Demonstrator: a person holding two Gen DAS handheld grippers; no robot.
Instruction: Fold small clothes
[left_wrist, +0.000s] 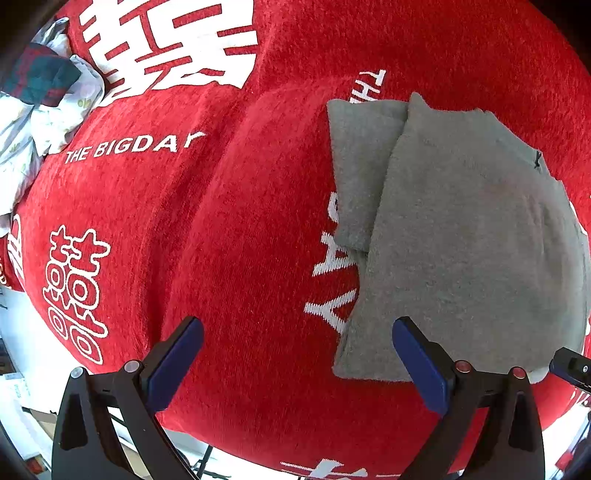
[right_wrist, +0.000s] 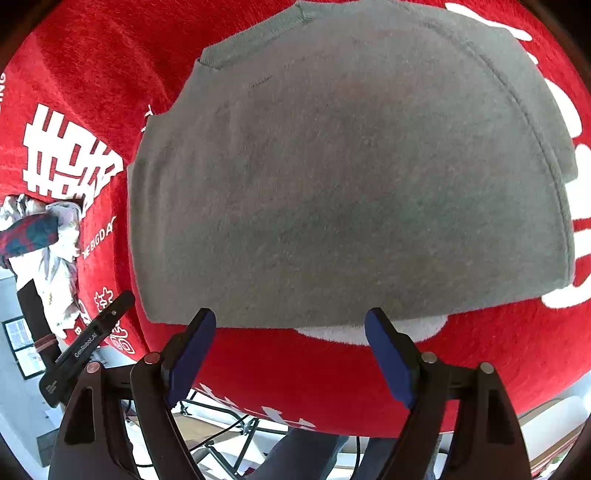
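Observation:
A grey knit garment (left_wrist: 461, 240) lies flat on the red tablecloth (left_wrist: 221, 221), with one sleeve folded in along its left side (left_wrist: 362, 166). My left gripper (left_wrist: 298, 325) points straight down, open. Its right finger (left_wrist: 413, 343) hovers at the garment's near left corner, and its left finger is over bare red cloth. In the right wrist view the garment (right_wrist: 351, 184) fills the middle. My right gripper (right_wrist: 290, 317) is open at the garment's near hem, with nothing between its pads. The left gripper's body (right_wrist: 92, 339) shows at the left.
The red tablecloth (right_wrist: 295, 376) carries white characters and lettering. A pile of other clothes (left_wrist: 48, 103), plaid and pale printed, sits at the far left edge, also visible as the pile (right_wrist: 33, 229). The table's near edge drops off; a person's legs (right_wrist: 303, 454) stand below it.

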